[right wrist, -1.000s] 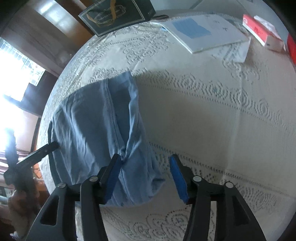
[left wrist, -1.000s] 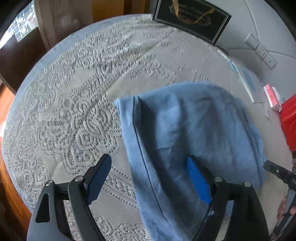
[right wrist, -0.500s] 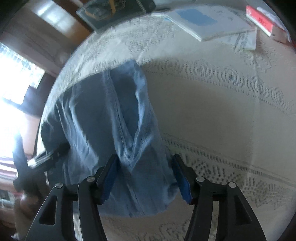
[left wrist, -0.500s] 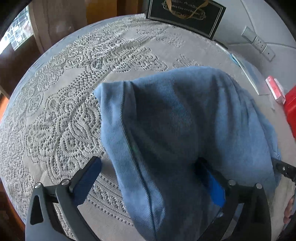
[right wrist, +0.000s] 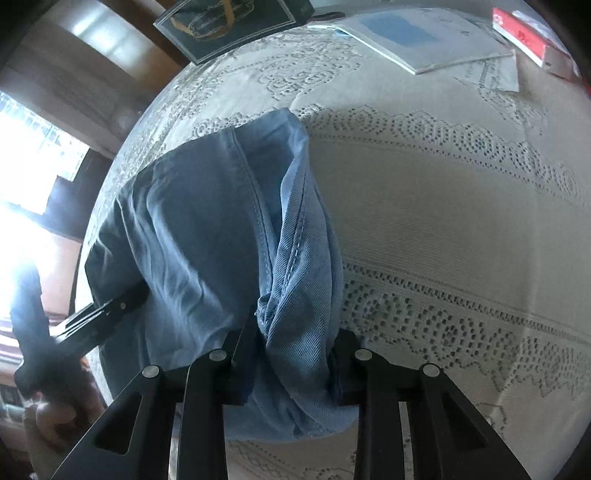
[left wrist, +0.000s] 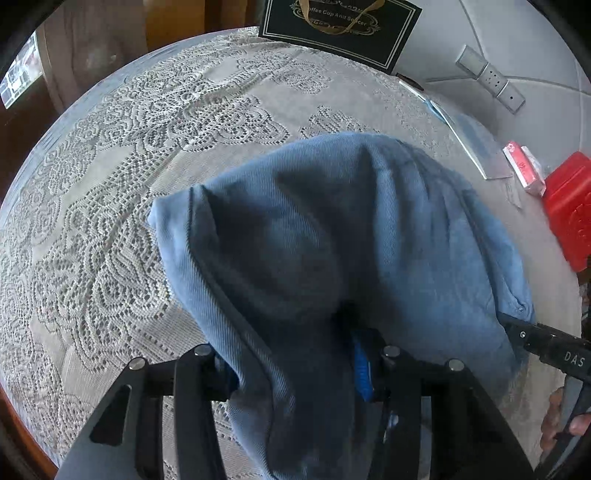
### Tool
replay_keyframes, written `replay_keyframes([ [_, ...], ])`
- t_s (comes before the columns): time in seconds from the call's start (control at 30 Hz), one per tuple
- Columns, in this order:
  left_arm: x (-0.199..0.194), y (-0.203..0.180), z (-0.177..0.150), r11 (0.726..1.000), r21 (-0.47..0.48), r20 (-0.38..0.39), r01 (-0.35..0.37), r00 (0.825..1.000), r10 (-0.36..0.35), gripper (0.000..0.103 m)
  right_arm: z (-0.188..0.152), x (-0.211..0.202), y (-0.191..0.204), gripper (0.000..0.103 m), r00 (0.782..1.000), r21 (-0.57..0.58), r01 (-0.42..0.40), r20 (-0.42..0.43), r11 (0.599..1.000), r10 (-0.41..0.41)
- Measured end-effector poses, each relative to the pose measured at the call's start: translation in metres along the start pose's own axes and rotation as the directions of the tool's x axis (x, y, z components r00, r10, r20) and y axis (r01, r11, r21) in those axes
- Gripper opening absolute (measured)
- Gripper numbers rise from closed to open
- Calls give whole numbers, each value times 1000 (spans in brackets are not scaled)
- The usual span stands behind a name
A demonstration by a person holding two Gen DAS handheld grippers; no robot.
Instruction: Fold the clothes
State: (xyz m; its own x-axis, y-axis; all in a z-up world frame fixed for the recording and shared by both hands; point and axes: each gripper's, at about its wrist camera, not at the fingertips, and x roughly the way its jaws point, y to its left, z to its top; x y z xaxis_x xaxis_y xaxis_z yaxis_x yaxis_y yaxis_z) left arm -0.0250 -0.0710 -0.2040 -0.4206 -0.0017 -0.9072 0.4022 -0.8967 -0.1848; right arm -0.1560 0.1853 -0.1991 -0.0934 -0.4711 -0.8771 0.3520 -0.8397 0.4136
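Observation:
A blue denim garment (left wrist: 332, 229) lies folded on the lace-covered table (left wrist: 110, 192). My left gripper (left wrist: 295, 373) is shut on its near edge; the cloth bunches between the fingers and hides the pads. In the right wrist view the same garment (right wrist: 207, 221) shows with a seam running away from me. My right gripper (right wrist: 295, 365) is shut on the bunched near corner. Each gripper shows at the edge of the other's view: the right one (left wrist: 546, 347) and the left one (right wrist: 99, 314).
A dark gift box (left wrist: 340, 29) stands at the table's far side. A booklet (right wrist: 413, 37), a red-and-white carton (right wrist: 528, 37) and a red box (left wrist: 570, 214) lie at the far right. A wall socket (left wrist: 491, 83) sits behind.
Both grippers moved forward onto the garment's near edge and closed on it. The cloth now bunches between the fingers and its near side has lifted.

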Motion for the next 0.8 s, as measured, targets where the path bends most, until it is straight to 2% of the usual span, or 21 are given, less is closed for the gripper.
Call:
replay_keyframes([
  [0.1, 1, -4, 6, 1000, -24, -19, 6, 1000, -6, 43, -1, 1, 1, 30, 1000, 22, 1, 7, 1000, -2],
  [0.17, 0, -5, 8, 999, -32, -33, 14, 999, -15, 40, -2, 2, 8, 30, 999, -2, 46, 14, 999, -46],
  [0.3, 1, -4, 9, 1000, -17, -10, 25, 1000, -25, 40, -4, 5, 21, 28, 993, -58, 115, 27, 992, -114],
  [0.53, 3, -8, 12, 1000, -14, 10, 16, 1000, -16, 42, 1, 8, 19, 28, 995, -59, 102, 11, 993, -101],
  [0.6, 2, -11, 11, 1000, 2, 7, 17, 1000, -17, 34, 0, 6, 19, 28, 994, -66, 111, 11, 992, -110],
  [0.7, 2, -16, 10, 999, 41, 5, 3, 1000, -4, 34, -2, 4, 23, 26, 989, -103, 145, 11, 984, -145],
  [0.8, 2, -7, 10, 999, 10, 10, 42, 999, -42, 33, 1, 4, 23, 25, 991, -102, 137, 13, 985, -136],
])
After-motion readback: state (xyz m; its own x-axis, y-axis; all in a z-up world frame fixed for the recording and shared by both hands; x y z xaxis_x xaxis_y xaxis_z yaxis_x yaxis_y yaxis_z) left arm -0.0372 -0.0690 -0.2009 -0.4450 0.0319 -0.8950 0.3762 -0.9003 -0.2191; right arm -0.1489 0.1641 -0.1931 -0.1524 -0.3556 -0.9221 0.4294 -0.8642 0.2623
